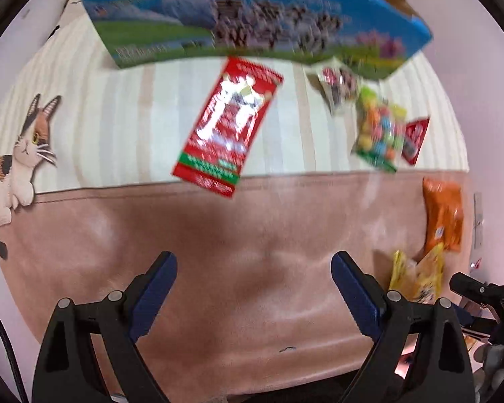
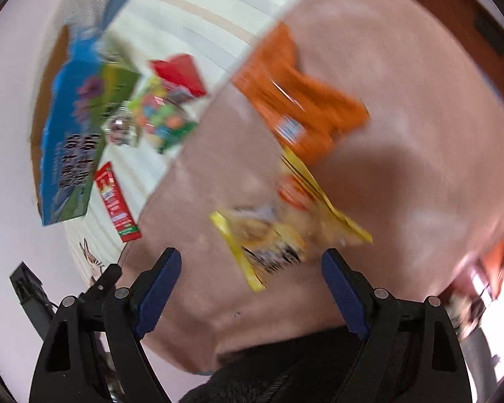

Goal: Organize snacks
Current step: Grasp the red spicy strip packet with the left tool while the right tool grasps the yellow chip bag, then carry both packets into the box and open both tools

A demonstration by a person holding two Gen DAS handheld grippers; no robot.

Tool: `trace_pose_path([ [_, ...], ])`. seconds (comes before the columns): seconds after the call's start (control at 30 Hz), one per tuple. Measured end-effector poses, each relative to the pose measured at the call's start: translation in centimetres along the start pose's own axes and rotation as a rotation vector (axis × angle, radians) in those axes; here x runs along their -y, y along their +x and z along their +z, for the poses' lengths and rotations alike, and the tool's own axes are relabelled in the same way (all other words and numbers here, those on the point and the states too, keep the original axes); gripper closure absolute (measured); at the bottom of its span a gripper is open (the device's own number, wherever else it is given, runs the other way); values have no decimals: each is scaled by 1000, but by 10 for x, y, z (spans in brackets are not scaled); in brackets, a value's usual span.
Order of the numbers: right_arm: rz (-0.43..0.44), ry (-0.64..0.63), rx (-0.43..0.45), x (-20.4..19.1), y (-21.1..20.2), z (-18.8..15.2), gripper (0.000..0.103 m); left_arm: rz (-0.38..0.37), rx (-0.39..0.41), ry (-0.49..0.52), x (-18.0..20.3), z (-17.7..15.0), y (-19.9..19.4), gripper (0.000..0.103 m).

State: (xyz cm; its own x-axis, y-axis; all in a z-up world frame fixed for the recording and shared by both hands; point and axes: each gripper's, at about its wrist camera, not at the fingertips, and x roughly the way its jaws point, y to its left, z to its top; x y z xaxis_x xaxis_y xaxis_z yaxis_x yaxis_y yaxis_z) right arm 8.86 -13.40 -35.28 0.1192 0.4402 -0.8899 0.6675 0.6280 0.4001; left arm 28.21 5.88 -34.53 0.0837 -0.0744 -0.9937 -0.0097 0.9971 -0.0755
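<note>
Snacks lie on a pink and striped cloth (image 1: 218,252). In the left wrist view a red packet (image 1: 226,127) lies ahead of my open, empty left gripper (image 1: 253,268), below a blue cardboard box (image 1: 252,20). A colourful candy bag (image 1: 381,131), a small red packet (image 1: 415,137), an orange bag (image 1: 443,215) and a yellow bag (image 1: 416,278) lie to the right. In the right wrist view my open, empty right gripper (image 2: 251,265) hovers just short of the yellow bag (image 2: 285,231); the orange bag (image 2: 299,100) lies beyond it. The view is motion-blurred.
A cat picture (image 1: 20,164) marks the cloth's left edge. The box (image 2: 70,134), red packet (image 2: 117,201) and candy bag (image 2: 158,114) sit at the left of the right wrist view. The cloth's front edge (image 2: 218,346) lies near the right gripper.
</note>
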Motion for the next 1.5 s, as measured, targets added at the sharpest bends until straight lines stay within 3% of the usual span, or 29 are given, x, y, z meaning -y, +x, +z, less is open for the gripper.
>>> trace_pose_path([
  [0.13,65,137,-46,23,28,1,15,20,-14,31,6,-4,8,9],
  [0.23,70,163,-41,24,45,6,16,36,-11,34,5,-2,9,9],
  [0.3,42,143,-21,19,53,12,29,52,-3,36,2,2,9,9],
  [0.4,-35,42,2,0,58,18,34,82,13,51,-3,15,8,9],
  [0.6,-223,-392,50,-81,68,24,46,198,68,122,-7,61,18,9],
  [0.7,-310,-601,58,-120,80,28,48,205,52,150,-7,86,33,9],
  [0.77,-339,-665,40,-135,88,31,48,201,19,166,-6,99,47,9],
  [0.87,-334,-655,21,-142,95,38,47,182,-23,189,-2,111,66,9],
  [0.93,-332,-641,15,-142,98,42,46,179,-16,196,2,116,74,15],
  [1.0,-327,-634,11,-140,99,43,46,167,11,173,2,117,73,38],
  [1.07,-315,-624,7,-135,98,45,46,157,14,141,3,121,73,47],
  [1.3,-309,-671,-15,-119,95,48,49,27,-69,-113,-33,85,71,49],
  [1.5,-312,-773,-64,-138,110,35,50,-47,-169,-256,-55,40,81,49],
])
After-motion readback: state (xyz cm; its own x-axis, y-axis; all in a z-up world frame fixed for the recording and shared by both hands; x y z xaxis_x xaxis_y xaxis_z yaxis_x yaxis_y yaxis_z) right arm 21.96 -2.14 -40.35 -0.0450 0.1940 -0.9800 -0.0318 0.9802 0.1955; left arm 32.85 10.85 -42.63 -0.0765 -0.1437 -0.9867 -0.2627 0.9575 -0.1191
